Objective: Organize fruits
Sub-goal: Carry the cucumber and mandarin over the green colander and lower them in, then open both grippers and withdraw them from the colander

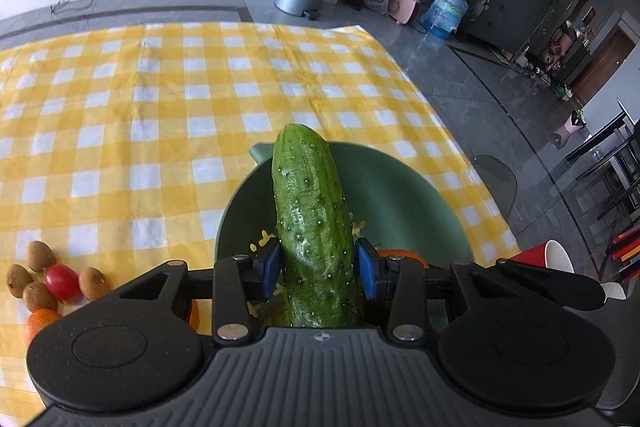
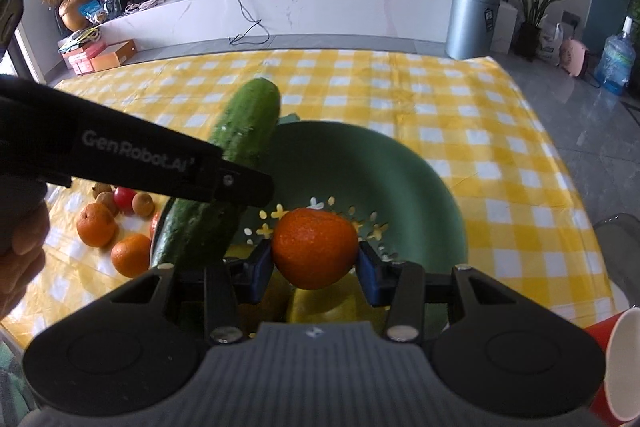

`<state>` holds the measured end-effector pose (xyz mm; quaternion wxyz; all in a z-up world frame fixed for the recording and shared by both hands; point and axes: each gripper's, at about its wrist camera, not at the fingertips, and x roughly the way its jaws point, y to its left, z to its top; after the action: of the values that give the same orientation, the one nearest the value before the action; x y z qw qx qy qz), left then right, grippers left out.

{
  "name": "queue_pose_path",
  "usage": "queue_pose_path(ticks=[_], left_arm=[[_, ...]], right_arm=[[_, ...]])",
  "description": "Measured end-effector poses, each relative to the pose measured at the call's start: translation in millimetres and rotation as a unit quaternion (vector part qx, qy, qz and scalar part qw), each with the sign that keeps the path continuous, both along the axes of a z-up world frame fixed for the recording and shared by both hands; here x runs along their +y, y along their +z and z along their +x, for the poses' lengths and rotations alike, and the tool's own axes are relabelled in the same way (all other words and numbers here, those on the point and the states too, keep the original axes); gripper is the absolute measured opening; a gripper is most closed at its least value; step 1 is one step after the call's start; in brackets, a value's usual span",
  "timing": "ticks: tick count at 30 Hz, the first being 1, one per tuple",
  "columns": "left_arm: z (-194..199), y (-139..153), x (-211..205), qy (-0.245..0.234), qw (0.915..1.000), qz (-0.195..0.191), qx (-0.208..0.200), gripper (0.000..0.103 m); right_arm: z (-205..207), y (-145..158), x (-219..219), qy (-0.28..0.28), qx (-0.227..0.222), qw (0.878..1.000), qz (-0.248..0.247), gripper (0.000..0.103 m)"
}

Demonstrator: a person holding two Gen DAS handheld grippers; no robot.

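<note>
While the left hand-held gripper (image 1: 316, 269) clamps the cucumber (image 1: 314, 223) and the right hand-held gripper (image 2: 316, 263) pinches a tangerine (image 2: 315, 247) over the green bowl (image 2: 420, 187), they could collide, crowded close!

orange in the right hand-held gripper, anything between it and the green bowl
Nothing visible blocks it. The orange hangs directly over the green bowl, whose perforated bottom below looks bare. The cucumber, held by the left hand-held gripper, angles over the bowl's left side, beside the orange, not under it.
</note>
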<state>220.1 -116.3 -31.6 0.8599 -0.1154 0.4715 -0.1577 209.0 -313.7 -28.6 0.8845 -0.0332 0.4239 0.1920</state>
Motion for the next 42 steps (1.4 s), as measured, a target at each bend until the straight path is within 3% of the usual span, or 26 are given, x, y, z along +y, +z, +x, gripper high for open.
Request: queue_pose_path(ticks=[12, 18, 24, 27, 35, 42], left_arm=[[7.5, -10.0, 5.0, 0.007, 0.9996, -0.016, 0.023, 0.045], [3.8, -9.5, 9.0, 0.008, 0.9993, -0.024, 0.028, 0.057], [-4.2, -4.6, 14.0, 0.019, 0.9992, -0.025, 0.025, 0.062], [-9.6, -1.6, 18.4, 0.021, 0.9993, -0.022, 0.022, 0.062], [-29.4, 14.8, 28.8, 0.009, 0.9999, -0.008, -0.012, 0.063], [-60.3, 38.7, 45.7, -0.031, 0.9961, 0.035, -0.075, 0.068]], right_arm=[[6.2, -8.5, 5.6, -0.007, 0.029, 0.999, 0.017, 0.043], [5.7, -8.2, 6.5, -0.013, 0.026, 1.000, 0.010, 0.044], [5.7, -8.5, 6.5, -0.013, 0.025, 1.000, 0.006, 0.045], [4.9, -8.6, 7.5, -0.016, 0.023, 1.000, 0.000, 0.050], [-0.8, -4.2, 6.1, -0.027, 0.001, 1.000, -0.004, 0.057], [-22.4, 14.2, 0.1, -0.062, -0.073, 0.995, 0.009, 0.074]])
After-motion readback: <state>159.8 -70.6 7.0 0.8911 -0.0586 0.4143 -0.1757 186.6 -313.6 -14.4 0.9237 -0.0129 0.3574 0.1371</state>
